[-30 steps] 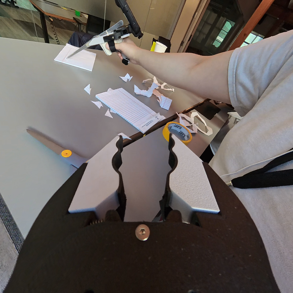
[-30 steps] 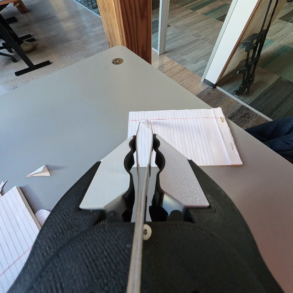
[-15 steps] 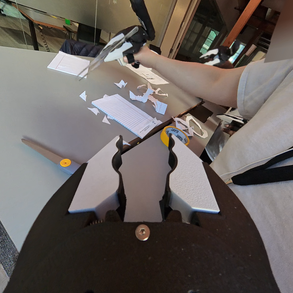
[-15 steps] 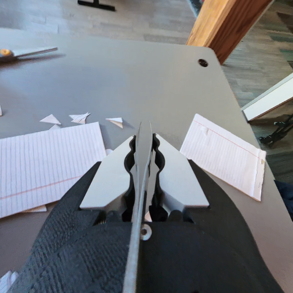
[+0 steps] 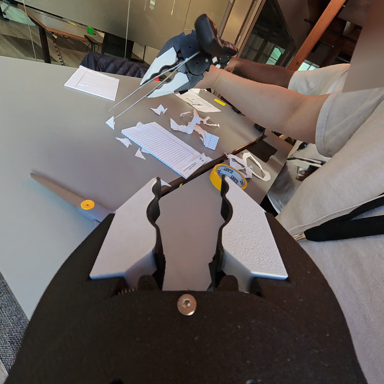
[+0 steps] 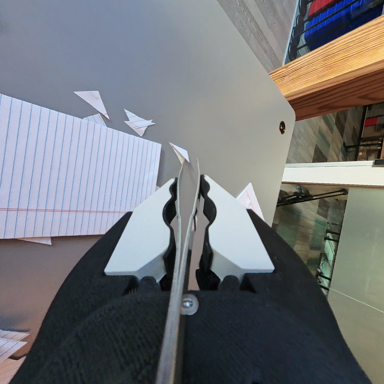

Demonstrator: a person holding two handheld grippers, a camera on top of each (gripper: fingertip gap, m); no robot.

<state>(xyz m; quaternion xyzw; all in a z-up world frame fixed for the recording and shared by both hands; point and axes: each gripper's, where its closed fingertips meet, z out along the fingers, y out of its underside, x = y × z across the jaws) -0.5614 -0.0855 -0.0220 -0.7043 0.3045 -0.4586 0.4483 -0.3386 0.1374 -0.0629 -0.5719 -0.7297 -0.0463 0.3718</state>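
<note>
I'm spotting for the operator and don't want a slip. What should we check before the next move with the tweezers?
1. Right gripper holds the tweezers between its jaws: ok.
2. Tweezer tips apart: ok.
3. Small paper triangle between the tips: cannot tell; its corner sits by one tip.
4. Triangle lies apart from the lined pad: ok.
5. Left gripper open and empty, away from the tweezers: ok.
6. Scissors and tape roll lie away from the triangle: ok.
</note>
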